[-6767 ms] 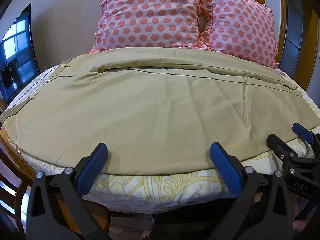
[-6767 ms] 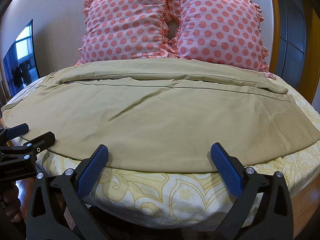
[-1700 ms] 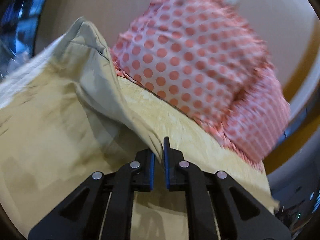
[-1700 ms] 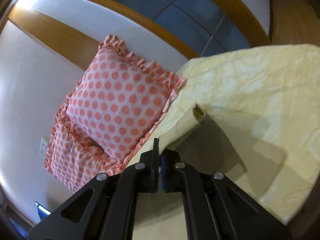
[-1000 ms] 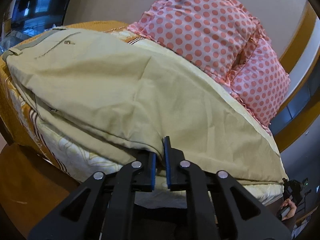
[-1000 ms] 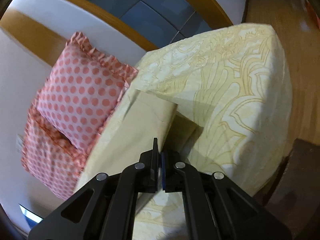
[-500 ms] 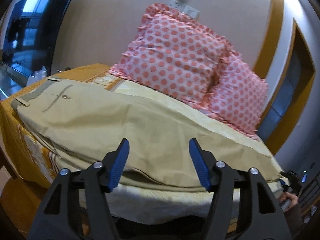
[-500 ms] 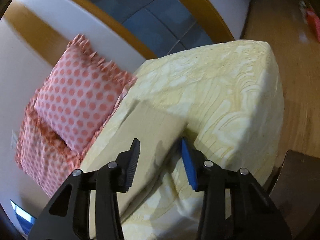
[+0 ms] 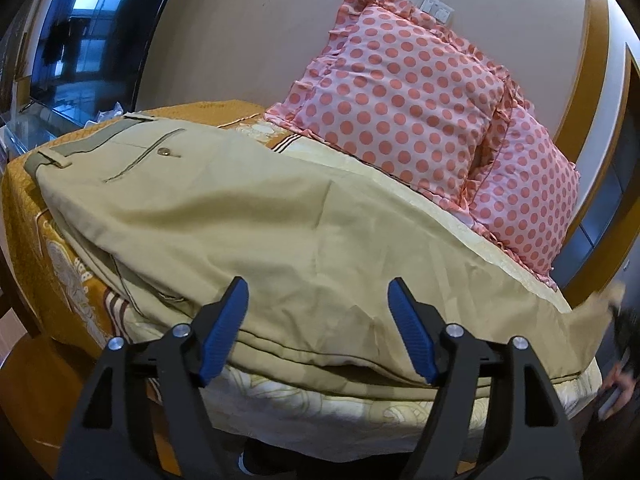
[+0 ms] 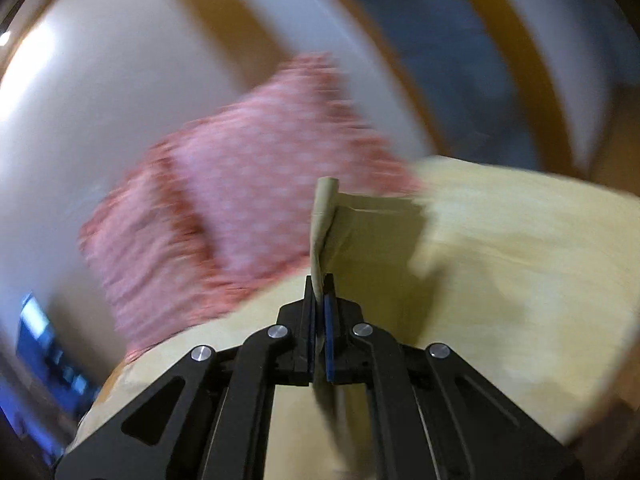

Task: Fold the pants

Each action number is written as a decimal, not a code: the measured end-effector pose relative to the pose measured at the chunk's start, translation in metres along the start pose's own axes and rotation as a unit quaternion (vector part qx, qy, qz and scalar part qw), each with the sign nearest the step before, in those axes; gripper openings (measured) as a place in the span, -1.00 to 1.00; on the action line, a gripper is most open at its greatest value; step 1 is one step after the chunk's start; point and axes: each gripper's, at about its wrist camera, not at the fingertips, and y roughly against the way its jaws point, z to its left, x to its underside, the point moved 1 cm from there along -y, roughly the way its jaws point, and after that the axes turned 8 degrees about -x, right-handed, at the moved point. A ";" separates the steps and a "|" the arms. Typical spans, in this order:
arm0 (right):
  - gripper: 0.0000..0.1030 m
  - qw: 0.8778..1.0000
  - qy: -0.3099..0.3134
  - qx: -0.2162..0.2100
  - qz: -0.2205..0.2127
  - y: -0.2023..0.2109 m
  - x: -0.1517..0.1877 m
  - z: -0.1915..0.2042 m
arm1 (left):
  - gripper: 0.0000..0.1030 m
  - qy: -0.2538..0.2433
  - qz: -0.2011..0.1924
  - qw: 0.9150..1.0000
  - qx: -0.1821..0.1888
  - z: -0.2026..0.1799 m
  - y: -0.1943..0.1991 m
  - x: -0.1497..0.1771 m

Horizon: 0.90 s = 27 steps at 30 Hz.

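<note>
the bed (image 9: pixel 360 412) fills the left wrist view, covered in a pale yellow patterned spread with an orange band along its left edge. the pants (image 9: pixel 280 240), khaki and folded lengthwise, lie along the bed's near edge, waistband at the left end with a belt loop and a buttoned back pocket (image 9: pixel 160 152) facing up, the legs running to the right end, where the cuff end is lifted off the bed. two pink polka-dot pillows (image 9: pixel 400 92) lean against the wall at the far edge of the bed, touching each other. a dark tv screen (image 9: pixel 80 40) stands off the bed's left end.

the left claw (image 9: pixel 318 330) hovers at the near edge over the mid-leg area, its blue pads spread wide and gripping nothing.

in the blurred right wrist view, the right claw (image 10: pixel 319 320) is pressed together, pinching a fold of the pants (image 10: pixel 324 220) that stands upright above its tips, with the pillows (image 10: pixel 248 184) and the yellow spread (image 10: pixel 520 260) behind.
</note>
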 end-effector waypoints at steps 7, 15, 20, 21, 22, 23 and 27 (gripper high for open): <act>-0.92 0.949 0.109 -0.227 0.188 -0.097 0.092 0.171 | 0.38 0.038 -0.024 0.999 -0.002 0.017 0.024 -0.012; 0.11 0.874 0.223 -0.247 0.355 -0.105 0.201 0.227 | 0.38 0.096 -0.065 0.988 -0.102 0.089 0.046 -0.032; 0.22 0.907 0.231 -0.198 0.292 -0.113 0.185 0.221 | 0.38 0.109 -0.064 0.982 -0.141 0.113 0.041 -0.037; 0.12 0.905 0.234 -0.174 0.309 -0.123 0.190 0.219 | 0.37 0.110 -0.061 0.982 -0.143 0.115 0.038 -0.037; 0.09 0.897 0.238 -0.158 0.338 -0.134 0.199 0.217 | 0.37 0.113 -0.057 0.981 -0.146 0.118 0.035 -0.037; 0.09 0.890 0.238 -0.146 0.360 -0.141 0.208 0.214 | 0.36 0.115 -0.053 0.981 -0.148 0.121 0.031 -0.037; 0.12 0.891 0.249 -0.147 0.350 -0.137 0.214 0.206 | 0.36 0.122 -0.042 0.980 -0.151 0.128 0.021 -0.040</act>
